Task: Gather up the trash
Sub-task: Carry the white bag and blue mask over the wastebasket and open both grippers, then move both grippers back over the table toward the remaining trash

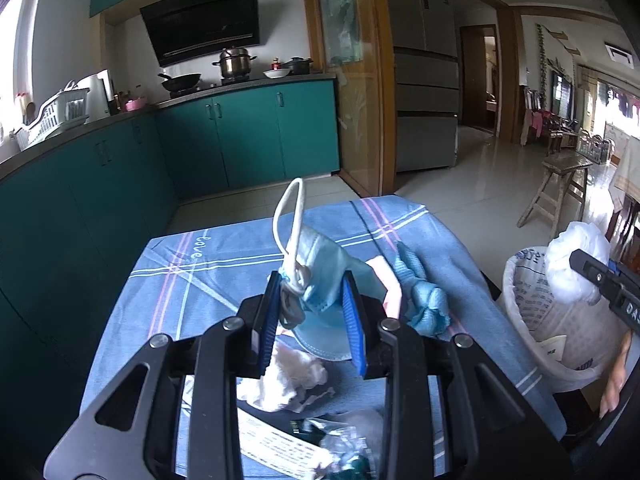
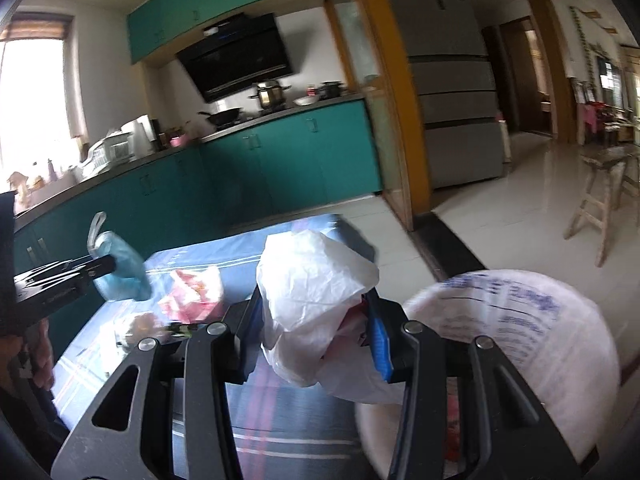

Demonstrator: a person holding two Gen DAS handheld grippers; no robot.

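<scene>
Left wrist view: left gripper (image 1: 310,308) is clamped on a blue face mask (image 1: 320,268) (ear loop sticking up) above the blue checked cloth (image 1: 192,280), crumpled tissue (image 1: 288,380) beneath. Rightward, a lined bin (image 1: 560,344) stands beside the table. Right gripper (image 2: 316,332) pinches a white plastic bag (image 2: 316,280), near the bin's rim.

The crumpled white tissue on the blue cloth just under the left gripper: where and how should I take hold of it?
Grip the crumpled white tissue across its raised middle, coming from above with one finger on each side. It is a loose wad lying on the blue cloth, probably soft enough to pinch anywhere.
</scene>
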